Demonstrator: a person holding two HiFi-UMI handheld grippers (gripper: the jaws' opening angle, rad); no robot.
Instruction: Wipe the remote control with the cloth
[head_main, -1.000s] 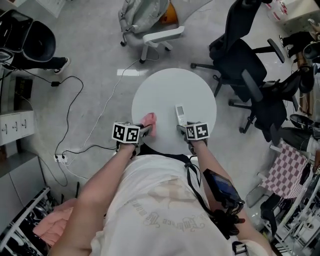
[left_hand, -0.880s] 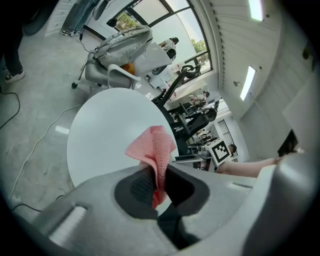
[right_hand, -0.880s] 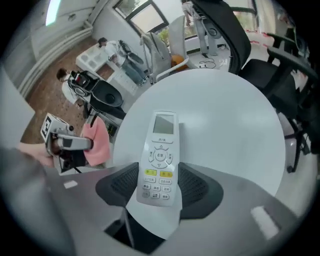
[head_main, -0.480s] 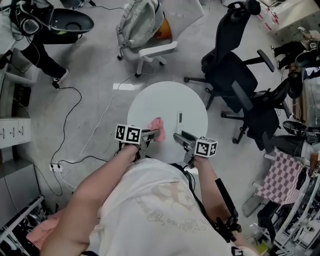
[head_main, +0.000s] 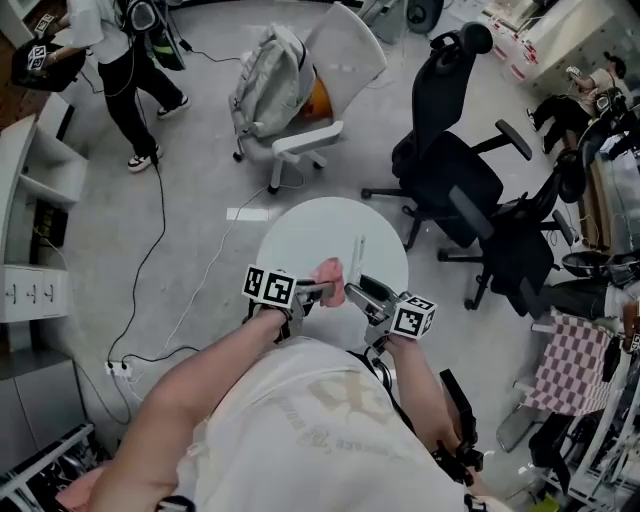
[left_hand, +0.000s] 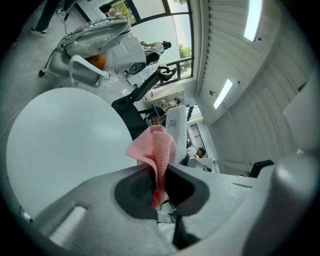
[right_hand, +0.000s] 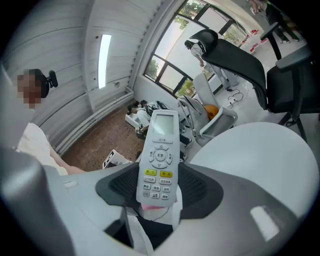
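Observation:
My right gripper (head_main: 360, 291) is shut on the lower end of a white remote control (right_hand: 159, 157), held above the round white table (head_main: 305, 235). Its buttons and small screen face the right gripper view. In the head view the remote (head_main: 357, 252) shows as a thin white strip pointing away from me. My left gripper (head_main: 318, 291) is shut on a pink cloth (left_hand: 155, 150), which sticks up from between the jaws. Cloth (head_main: 329, 281) and remote hang close together above the table's near edge. The remote's back (left_hand: 176, 125) shows just behind the cloth.
Black office chairs (head_main: 450, 170) stand to the table's right. A white chair with a grey backpack (head_main: 285, 90) stands behind it. Cables (head_main: 160, 250) trail over the floor at left. A person (head_main: 125, 60) stands at the far left. A checkered cloth (head_main: 570, 360) hangs at right.
Both grippers have risen off the table, the left with the cloth and the right with the remote. Cloth and remote have come closer together.

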